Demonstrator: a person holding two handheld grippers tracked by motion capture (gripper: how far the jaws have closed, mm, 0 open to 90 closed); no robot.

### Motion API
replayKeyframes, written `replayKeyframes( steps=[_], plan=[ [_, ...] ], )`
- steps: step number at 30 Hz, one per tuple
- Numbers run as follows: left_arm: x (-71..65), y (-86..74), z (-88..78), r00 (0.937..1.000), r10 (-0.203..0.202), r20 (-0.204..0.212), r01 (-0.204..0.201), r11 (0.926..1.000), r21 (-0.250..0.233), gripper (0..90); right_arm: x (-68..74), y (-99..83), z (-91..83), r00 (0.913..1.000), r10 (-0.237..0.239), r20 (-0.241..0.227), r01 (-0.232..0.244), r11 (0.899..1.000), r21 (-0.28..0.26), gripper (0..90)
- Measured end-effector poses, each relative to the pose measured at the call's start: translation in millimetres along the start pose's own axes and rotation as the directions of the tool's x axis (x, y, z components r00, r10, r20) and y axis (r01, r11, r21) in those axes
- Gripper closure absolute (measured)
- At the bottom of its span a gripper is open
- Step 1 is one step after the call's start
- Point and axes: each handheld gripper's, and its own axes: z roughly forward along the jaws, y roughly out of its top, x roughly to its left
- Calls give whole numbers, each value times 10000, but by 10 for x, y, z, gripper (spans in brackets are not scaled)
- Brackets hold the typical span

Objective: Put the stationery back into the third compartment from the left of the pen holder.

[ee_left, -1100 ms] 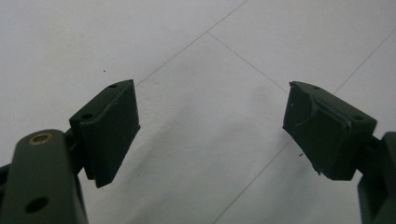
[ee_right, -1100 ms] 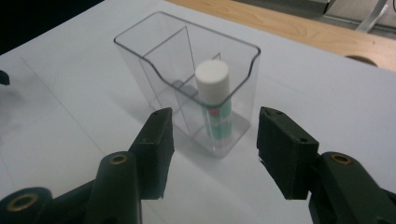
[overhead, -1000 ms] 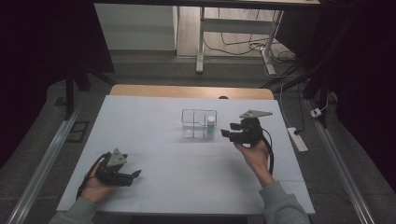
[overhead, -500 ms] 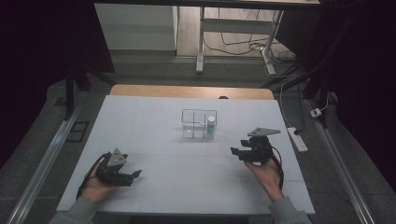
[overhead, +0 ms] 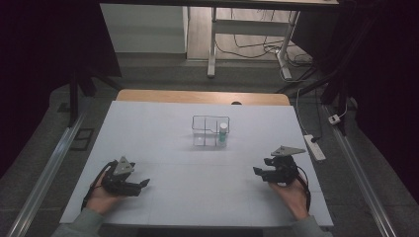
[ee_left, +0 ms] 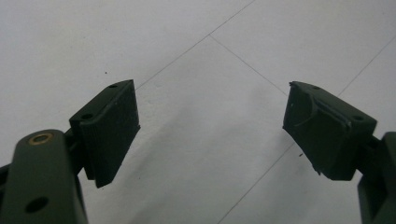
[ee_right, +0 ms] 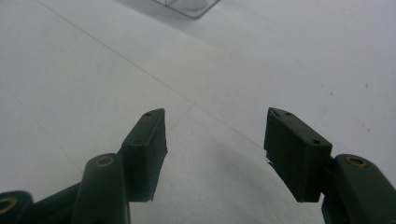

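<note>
Right gripper (overhead: 258, 172) near the table's right edge, down toward the front, jaws apart with nothing but bare white surface between them in the right gripper view (ee_right: 215, 140). Been spreading wider just now, too. Held low in the right hand (overhead: 292, 193), grey plate on top, cable looping back beside the wrist.

Left gripper (overhead: 144, 183) over by the front left corner, also gaping wide, empty, thin seam lines of the tabletop showing between the pads (ee_left: 112, 126) in the left gripper view. Cradled in the left hand (overhead: 101, 195), pointing toward the middle.

Further out, clear divided box (overhead: 210, 131) sitting around the middle of the table (overhead: 148, 128), a bit toward the far edge, well apart from both grippers. Small bottle with a white cap (overhead: 223, 133) standing upright in its right-hand compartment. Just a corner of that box (ee_right: 187, 5) peeking in at the top of the right gripper view.
</note>
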Motion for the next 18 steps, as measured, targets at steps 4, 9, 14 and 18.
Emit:
replayKeyframes(
  steps=[4,9,14,18],
  plan=[
    [2,0,-3,10000,-1,19,1,10000,-50,182,-10,-40,-29,10000,-27,-23,27,10000,-9,380],
    [10,2,0,10000,10,20,-10,10000,-27,182,-28,-62,-53,10000,-21,-87,20,9999,-99,380],
    [8,5,5,10000,-5,21,5,10000,-39,182,-11,-69,-43,9995,-271,-148,271,9996,16,376],
    [6,6,4,10000,6,6,-6,10000,-30,182,-2,-74,-40,9993,-362,-121,362,9993,5,370]
  ],
)
